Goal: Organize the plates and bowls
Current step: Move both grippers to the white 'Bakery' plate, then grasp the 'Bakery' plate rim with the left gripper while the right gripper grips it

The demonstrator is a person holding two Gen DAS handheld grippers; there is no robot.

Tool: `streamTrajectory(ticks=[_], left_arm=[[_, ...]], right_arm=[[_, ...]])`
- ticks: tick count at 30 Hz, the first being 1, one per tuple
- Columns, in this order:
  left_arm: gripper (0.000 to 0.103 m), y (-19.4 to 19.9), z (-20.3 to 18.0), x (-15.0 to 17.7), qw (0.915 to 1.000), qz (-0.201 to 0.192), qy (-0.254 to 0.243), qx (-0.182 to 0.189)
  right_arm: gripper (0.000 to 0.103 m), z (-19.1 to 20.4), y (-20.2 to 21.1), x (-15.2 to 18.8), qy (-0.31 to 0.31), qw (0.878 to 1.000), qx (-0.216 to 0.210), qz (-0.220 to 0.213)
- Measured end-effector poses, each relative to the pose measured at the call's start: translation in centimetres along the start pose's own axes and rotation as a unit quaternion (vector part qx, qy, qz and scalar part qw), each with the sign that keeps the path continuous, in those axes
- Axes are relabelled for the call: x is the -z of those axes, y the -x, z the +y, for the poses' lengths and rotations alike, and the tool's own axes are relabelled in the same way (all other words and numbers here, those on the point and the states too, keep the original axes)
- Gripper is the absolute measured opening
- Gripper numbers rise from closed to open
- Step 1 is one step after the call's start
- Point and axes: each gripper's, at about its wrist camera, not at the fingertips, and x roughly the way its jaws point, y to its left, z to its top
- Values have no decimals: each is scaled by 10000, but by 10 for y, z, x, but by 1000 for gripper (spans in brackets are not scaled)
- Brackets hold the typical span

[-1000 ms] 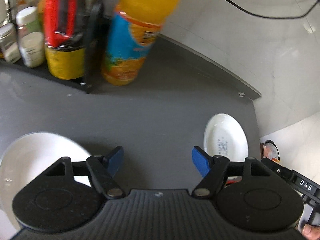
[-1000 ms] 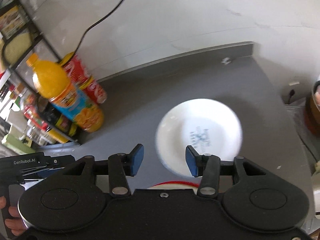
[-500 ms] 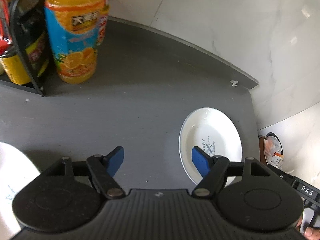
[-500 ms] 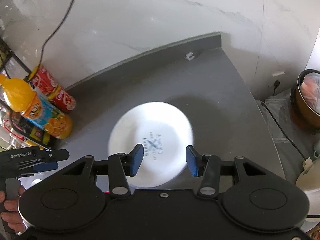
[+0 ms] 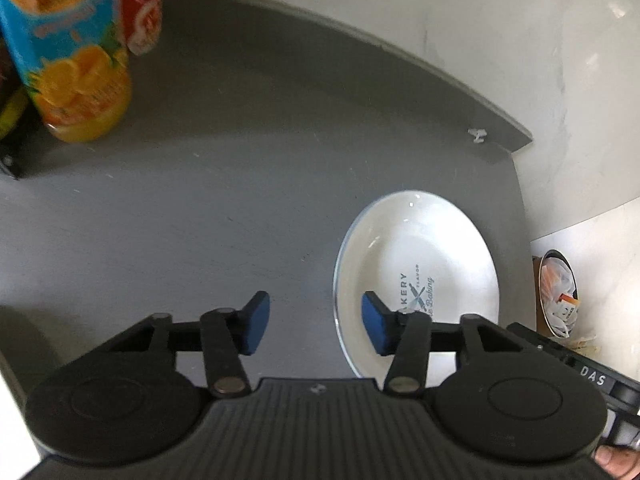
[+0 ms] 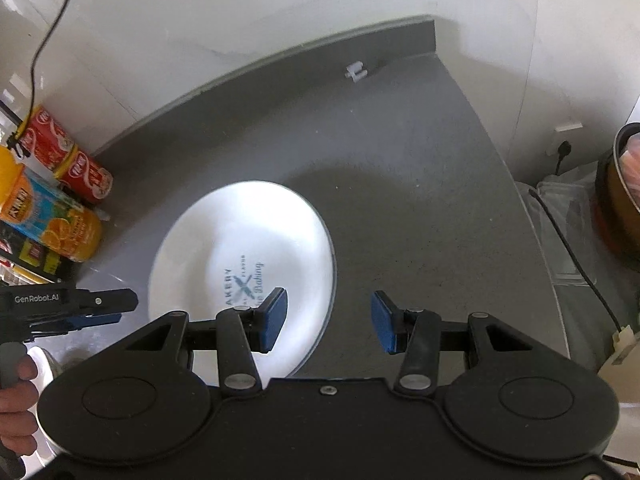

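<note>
A white plate (image 5: pixel 424 256) with blue bakery lettering lies flat on the grey counter (image 5: pixel 208 208) near its right end. My left gripper (image 5: pixel 315 324) hovers open over the plate's left rim, its right pad above the plate and its left pad above bare counter. The same plate (image 6: pixel 240 248) shows in the right wrist view. My right gripper (image 6: pixel 329 322) stands open across the plate's right rim, nothing held. The left gripper (image 6: pixel 80 308) also appears at the left edge there, with a hand on its handle.
An orange juice bottle (image 5: pixel 64 52) and a red can (image 5: pixel 140 4) stand at the counter's back left, by a black rack of jars. The counter ends in a raised back lip (image 5: pixel 400 48) and a right edge. A bin (image 5: pixel 558 292) sits below on the right.
Both views have swung right. The plate now sits closer and larger under the fingers. The other white plate at the lower left of the left wrist view has dropped out of view.
</note>
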Motion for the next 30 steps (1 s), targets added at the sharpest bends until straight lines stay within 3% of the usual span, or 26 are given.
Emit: streamTrajectory(ticks=[4,9,16,18,19,21,25,30], left_arm=[[44,-17,-5,-4,9996,241,105,42],[30,-31,-10,-9,9993,358,58,-57],[26,-41,-7,-13,9989,434,133,-97],[22,-43,-8,-15,9989,447,143,-86],[21,-44,-7,-17,9987,464,190,-50],[11,-44,-5,-16,9979,555,308,99],[11,-38,-13,-14,9989,463,-31,20],[11,-20,-12,-15,9991,352,-9,216]], right_arm=[[46,-5,-14,-1,-13,9999,-12,137],[44,-8,-27,-1,-20,9997,-35,255],[37,-1,-37,-2,240,9993,-6,301],[30,1,-38,-4,271,9992,29,303],[18,1,-38,-4,249,9991,-55,336],[16,5,-38,-4,259,9990,-84,360],[16,11,-30,0,389,9990,-1,206],[13,15,-8,3,422,9991,-78,-28]])
